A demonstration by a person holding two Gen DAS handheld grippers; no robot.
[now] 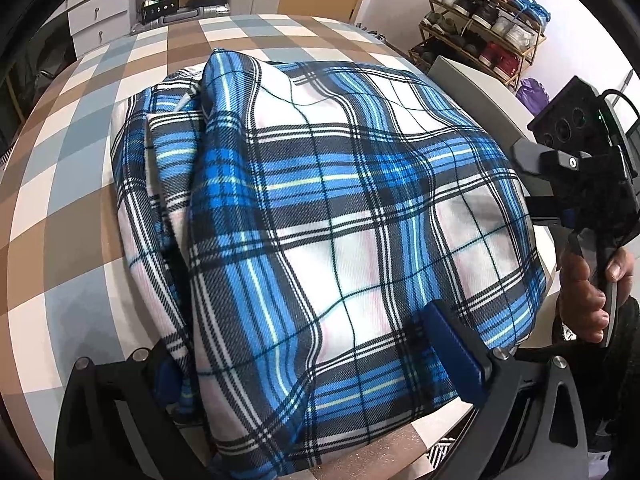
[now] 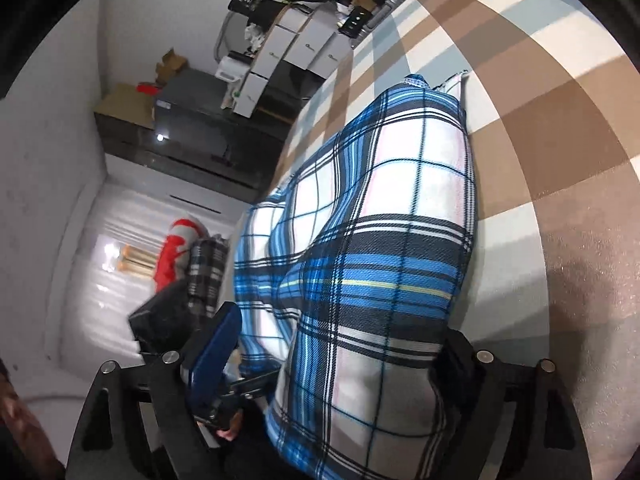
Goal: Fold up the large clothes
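Garment (image 1: 328,208) lies bunched between spread fingers (image 1: 452,352) of both grippers, on checked cloth (image 1: 80,220).

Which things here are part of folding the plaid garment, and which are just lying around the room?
Part of the job:
plaid garment
checked table
left gripper
right gripper

Just lying about:
shoe rack
white drawers
purple bag
stacked white boxes
dark cabinet
red item

The shirt (image 1: 320,208) was blue, white and black checks with thin yellow lines. The cloth under it (image 1: 80,220) had brown, grey and white squares.
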